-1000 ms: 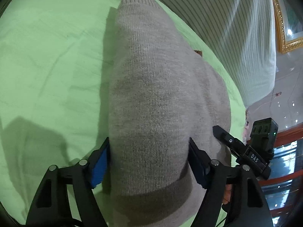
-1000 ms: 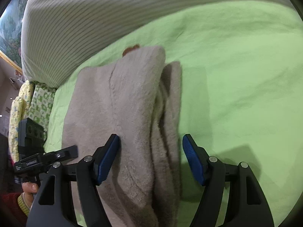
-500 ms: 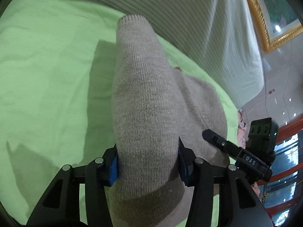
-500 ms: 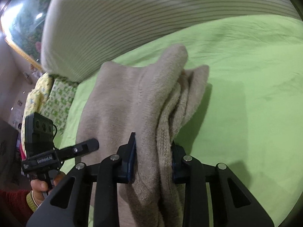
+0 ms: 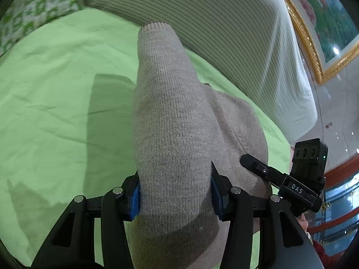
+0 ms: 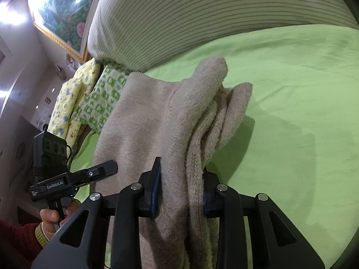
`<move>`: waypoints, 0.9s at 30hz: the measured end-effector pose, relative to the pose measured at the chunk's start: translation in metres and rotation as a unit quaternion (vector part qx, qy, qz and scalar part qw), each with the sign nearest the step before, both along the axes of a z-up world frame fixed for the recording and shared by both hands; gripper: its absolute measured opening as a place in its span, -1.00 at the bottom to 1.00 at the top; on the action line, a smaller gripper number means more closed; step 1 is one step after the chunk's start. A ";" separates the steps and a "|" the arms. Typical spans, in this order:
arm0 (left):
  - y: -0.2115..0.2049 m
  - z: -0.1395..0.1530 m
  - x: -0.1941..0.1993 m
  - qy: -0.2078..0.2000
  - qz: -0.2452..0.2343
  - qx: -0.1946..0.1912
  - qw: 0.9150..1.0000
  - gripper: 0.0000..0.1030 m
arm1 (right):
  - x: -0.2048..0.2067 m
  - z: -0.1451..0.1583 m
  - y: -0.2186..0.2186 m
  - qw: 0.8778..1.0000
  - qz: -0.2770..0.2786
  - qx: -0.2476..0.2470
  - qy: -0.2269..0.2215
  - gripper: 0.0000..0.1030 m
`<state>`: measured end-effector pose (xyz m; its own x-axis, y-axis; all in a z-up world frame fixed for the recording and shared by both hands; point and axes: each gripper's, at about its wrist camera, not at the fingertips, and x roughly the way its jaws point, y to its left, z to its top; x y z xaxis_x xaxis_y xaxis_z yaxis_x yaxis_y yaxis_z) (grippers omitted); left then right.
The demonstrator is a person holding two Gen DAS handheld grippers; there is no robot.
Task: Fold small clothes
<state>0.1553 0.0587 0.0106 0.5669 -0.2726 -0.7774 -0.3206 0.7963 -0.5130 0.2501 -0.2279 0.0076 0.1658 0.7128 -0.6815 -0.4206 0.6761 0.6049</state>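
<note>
There are two tools, the left tool (image 5: 175, 196) and the right tool (image 6: 180, 192), one beige knitted garment (image 5: 170, 121), one green bed sheet (image 5: 56, 94), one striped pillow (image 5: 235, 38) and one gold-framed picture (image 5: 323, 22).

Bright, even indoor light is falling across the green sheet (image 5: 56, 94), with hard-edged shadows lying beside the grey knit garment (image 5: 170, 121) in both views. Ceiling lamps are glaring white at the upper left of the right wrist view and reflecting off the glazed framed painting (image 6: 60, 15). Fisheye distortion is bending the striped cover (image 6: 202, 15) into arcs, and dark vignetting is ringing every corner. The checked fabric (image 5: 33, 11) at the left wrist view's edge is smearing with motion blur.
</note>
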 end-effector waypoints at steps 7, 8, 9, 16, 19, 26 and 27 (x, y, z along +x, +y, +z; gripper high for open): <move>0.024 -0.013 -0.020 0.008 0.024 0.006 1.000 -0.02 | -0.009 -0.013 0.028 0.999 0.020 -0.022 0.011 -0.41; 0.026 -0.018 -0.023 0.011 0.026 0.005 1.000 -0.02 | -0.010 -0.014 0.033 0.999 0.021 -0.025 0.013 -0.41; 0.027 -0.020 -0.024 0.013 0.027 0.004 1.000 -0.02 | -0.010 -0.017 0.034 0.999 0.024 -0.030 0.015 -0.41; 0.022 -0.039 -0.021 0.026 0.026 0.001 0.999 -0.01 | -0.013 -0.034 0.037 0.998 0.025 -0.046 0.033 -0.41; 0.021 -0.046 -0.021 0.027 0.024 0.001 0.999 0.00 | -0.011 -0.041 0.033 0.998 0.022 -0.046 0.043 -0.39; 0.020 -0.064 -0.013 0.035 0.038 -0.020 0.998 0.09 | -0.008 -0.052 0.029 0.997 0.016 -0.049 0.056 -0.24; 0.020 -0.066 -0.012 0.035 0.039 -0.021 0.998 0.10 | -0.008 -0.054 0.029 0.997 0.015 -0.050 0.056 -0.16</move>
